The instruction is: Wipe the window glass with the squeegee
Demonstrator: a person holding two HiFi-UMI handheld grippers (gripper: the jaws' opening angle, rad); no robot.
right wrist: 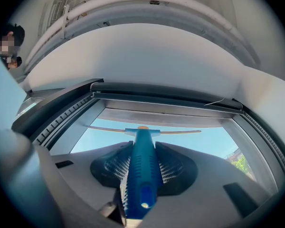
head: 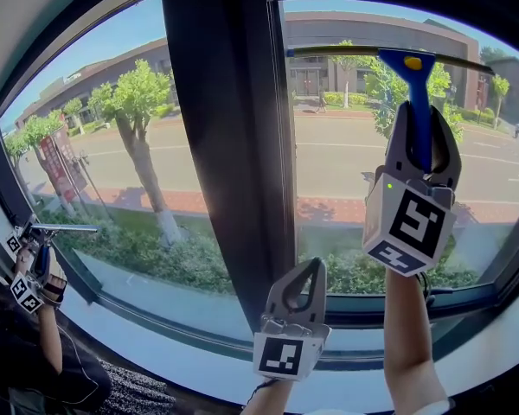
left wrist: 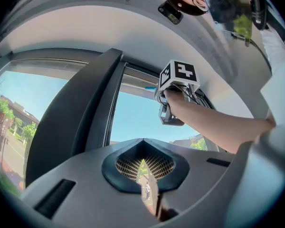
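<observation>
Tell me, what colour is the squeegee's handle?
Blue. The squeegee handle shows best in the right gripper view.

This was a room inside a building, up above the ground. Beyond the squeegee [head: 414,93], through the big window glass [head: 329,232], a street [head: 337,158], trees [head: 137,93] and buildings [head: 363,33] lay down below. A white ceiling [right wrist: 147,51] curved above the squeegee.

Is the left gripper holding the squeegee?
No, the squeegee is clamped in the right gripper; the left gripper is shut and empty.
</observation>
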